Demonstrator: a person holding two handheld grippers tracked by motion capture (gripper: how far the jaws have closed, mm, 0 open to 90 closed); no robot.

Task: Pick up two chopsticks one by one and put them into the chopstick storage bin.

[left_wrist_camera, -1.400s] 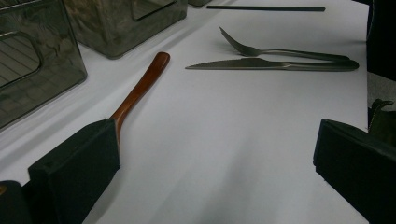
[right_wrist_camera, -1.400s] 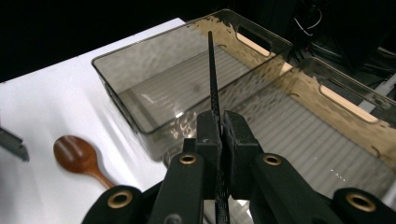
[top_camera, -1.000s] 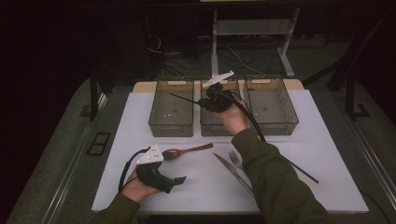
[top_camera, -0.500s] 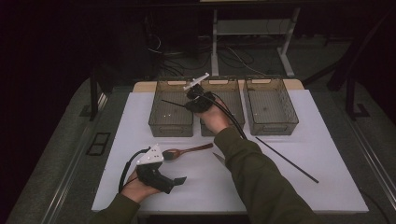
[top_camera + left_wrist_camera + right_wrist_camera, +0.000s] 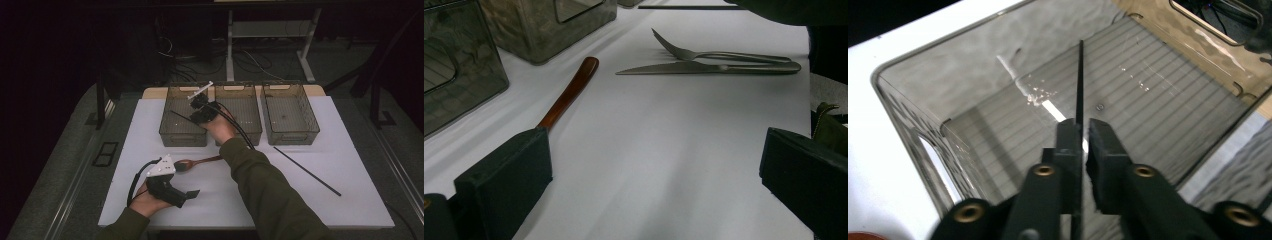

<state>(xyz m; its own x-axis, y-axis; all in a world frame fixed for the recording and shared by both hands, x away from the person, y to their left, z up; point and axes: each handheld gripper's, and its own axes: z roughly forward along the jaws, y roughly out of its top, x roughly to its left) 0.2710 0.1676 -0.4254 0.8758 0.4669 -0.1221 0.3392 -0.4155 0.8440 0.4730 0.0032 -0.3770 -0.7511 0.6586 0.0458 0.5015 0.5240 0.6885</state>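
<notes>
My right gripper (image 5: 196, 116) hangs over the left clear bin (image 5: 167, 131), pointing down into it. A thin black chopstick (image 5: 1080, 80) runs between its jaws along the left pad, and its far end slants toward the bin's ribbed floor. The jaws have just been opening, so a narrow gap shows beside the stick and the right pad stands off it. My left gripper (image 5: 192, 194) rests open near the table's front left with nothing between its jaws (image 5: 654, 165). A wooden spoon (image 5: 569, 95) lies just ahead of it.
A middle bin (image 5: 250, 135) and a right bin (image 5: 292, 135) stand in a row with the left one. A second black chopstick (image 5: 306, 171) lies on the white mat at the right. A fork (image 5: 724, 56) and a knife (image 5: 704, 68) lie side by side under the right forearm.
My right gripper has carried the chopstick leftward from above the middle bin to over the left bin and lower. The left gripper has stayed put.
</notes>
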